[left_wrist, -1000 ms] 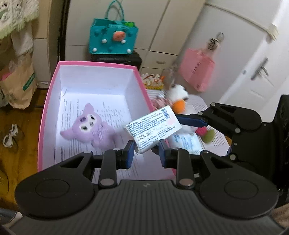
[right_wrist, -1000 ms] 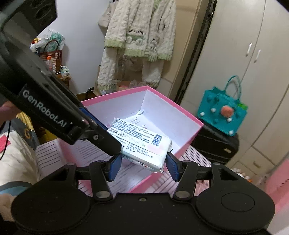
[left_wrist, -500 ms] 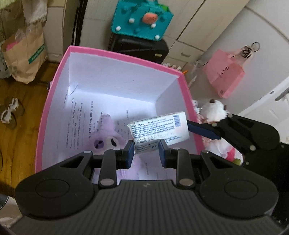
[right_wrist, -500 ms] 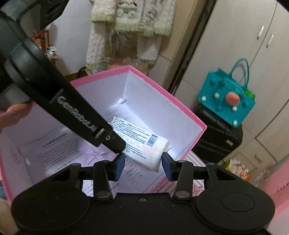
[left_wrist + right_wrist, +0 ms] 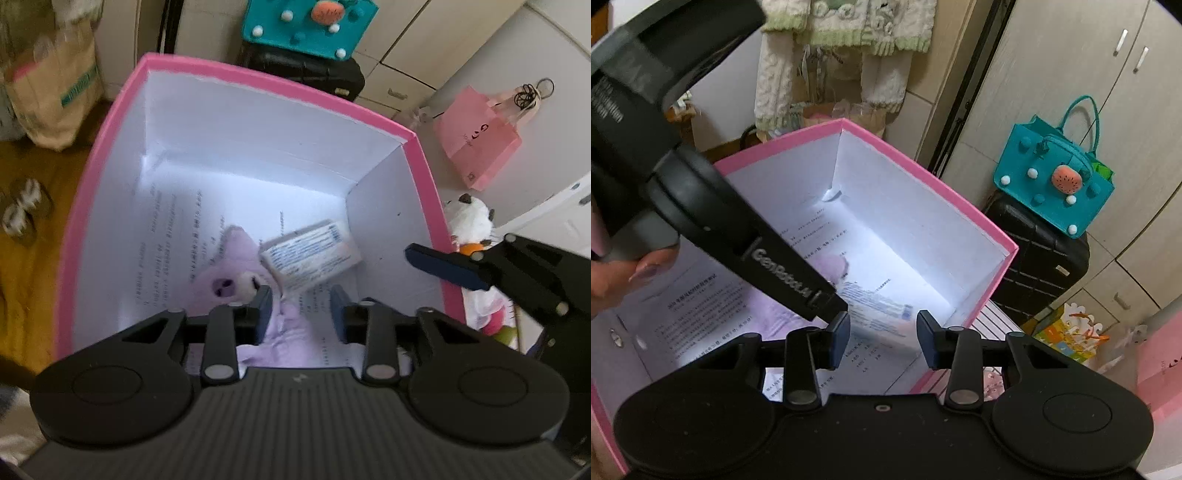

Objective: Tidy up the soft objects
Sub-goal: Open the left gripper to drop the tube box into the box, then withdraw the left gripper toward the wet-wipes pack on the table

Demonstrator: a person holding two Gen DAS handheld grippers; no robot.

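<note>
A white tissue pack (image 5: 309, 254) with blue print lies tilted inside the pink box (image 5: 258, 79), against the purple plush toy (image 5: 236, 280); it is blurred. My left gripper (image 5: 300, 309) is open above the box, the pack just beyond its fingertips and free of them. My right gripper (image 5: 882, 334) is open over the box's right side, with the blurred pack (image 5: 879, 314) below it. The right gripper's blue finger (image 5: 443, 266) shows in the left wrist view over the box's right wall. The box floor is lined with printed paper (image 5: 713, 306).
A white plush with an orange part (image 5: 471, 221) lies outside the box on the right. A teal felt bag (image 5: 1052, 184) sits on a black suitcase (image 5: 1038, 258) behind the box. A pink bag (image 5: 480, 136) and cabinet doors stand at the right. A paper bag (image 5: 55, 92) stands on the wooden floor at left.
Both grippers held the tissue pack over the box. Both have opened and the pack has dropped into the box onto the purple plush. The grippers moved further over the box.
</note>
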